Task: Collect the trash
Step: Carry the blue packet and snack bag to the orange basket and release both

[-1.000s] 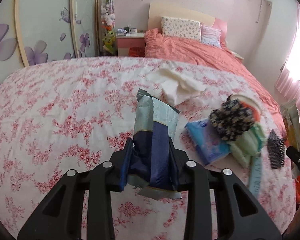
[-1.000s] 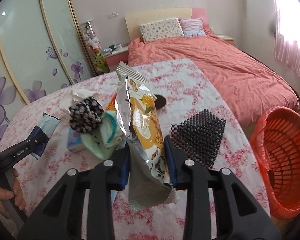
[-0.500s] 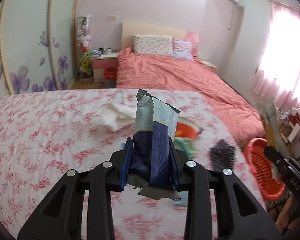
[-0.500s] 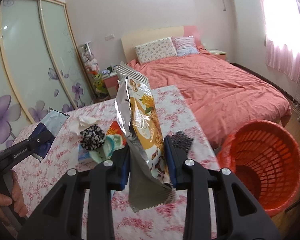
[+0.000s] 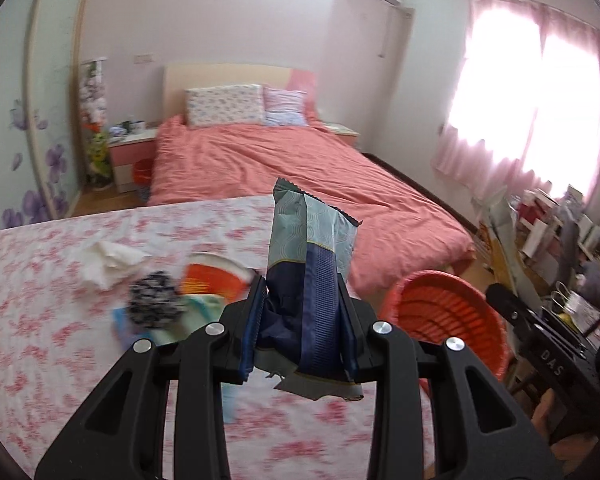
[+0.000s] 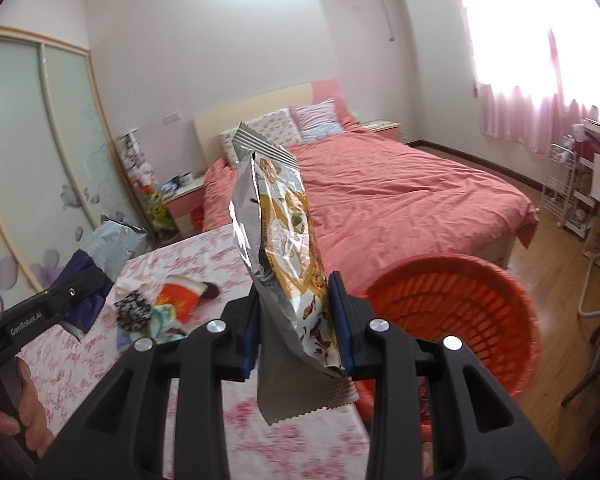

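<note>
My left gripper is shut on a blue and grey snack wrapper that stands upright between its pads. My right gripper is shut on a silver and gold snack wrapper, also upright. Both hang above the right end of a table with a pink floral cloth. An orange mesh basket stands on the floor just right of the table, close past my right gripper; in the left wrist view the basket lies to the right. The left gripper and its wrapper show at the left of the right wrist view.
On the cloth lie crumpled white tissue, a black and white patterned scrunchie, an orange cup on its side and pale green packaging. A bed with a salmon cover fills the room behind. A cluttered rack stands right.
Both grippers have swung right and risen with their wrappers still gripped. The orange basket has come into the left wrist view and grown large in the right wrist view.
</note>
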Demonstrator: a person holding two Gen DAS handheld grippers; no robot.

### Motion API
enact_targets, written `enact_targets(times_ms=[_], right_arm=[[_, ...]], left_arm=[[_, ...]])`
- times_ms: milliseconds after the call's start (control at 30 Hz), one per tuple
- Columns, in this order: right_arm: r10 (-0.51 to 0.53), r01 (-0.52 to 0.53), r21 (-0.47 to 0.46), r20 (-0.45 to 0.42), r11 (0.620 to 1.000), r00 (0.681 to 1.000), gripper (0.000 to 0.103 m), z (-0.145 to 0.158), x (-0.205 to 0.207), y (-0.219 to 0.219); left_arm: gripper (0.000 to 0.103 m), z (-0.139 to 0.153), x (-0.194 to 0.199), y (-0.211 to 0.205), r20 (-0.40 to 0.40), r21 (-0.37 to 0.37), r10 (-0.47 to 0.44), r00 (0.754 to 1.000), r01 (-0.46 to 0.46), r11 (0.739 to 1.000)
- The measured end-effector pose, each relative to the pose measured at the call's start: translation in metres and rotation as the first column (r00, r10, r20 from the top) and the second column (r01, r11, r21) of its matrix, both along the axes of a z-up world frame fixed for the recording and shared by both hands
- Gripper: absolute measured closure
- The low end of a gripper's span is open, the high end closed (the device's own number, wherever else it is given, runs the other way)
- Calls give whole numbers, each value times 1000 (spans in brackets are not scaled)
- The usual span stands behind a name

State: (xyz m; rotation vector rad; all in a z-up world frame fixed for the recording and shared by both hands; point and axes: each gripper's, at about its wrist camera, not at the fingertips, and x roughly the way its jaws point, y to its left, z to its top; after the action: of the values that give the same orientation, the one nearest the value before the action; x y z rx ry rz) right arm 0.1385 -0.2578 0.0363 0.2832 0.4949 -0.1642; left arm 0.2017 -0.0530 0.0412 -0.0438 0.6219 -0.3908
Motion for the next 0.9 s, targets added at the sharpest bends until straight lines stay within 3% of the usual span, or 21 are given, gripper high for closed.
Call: enact_targets(times_ms=[467, 900], right_arm=[[-152, 154, 49, -33, 987, 988, 71, -26, -20, -87], [-218, 228, 121, -93, 966, 972, 70, -63, -13, -144]], left_arm=[[69, -25, 3, -112, -56, -8, -241, 969, 241, 971], [69, -56, 6, -182, -130, 20, -353, 926, 359, 933]])
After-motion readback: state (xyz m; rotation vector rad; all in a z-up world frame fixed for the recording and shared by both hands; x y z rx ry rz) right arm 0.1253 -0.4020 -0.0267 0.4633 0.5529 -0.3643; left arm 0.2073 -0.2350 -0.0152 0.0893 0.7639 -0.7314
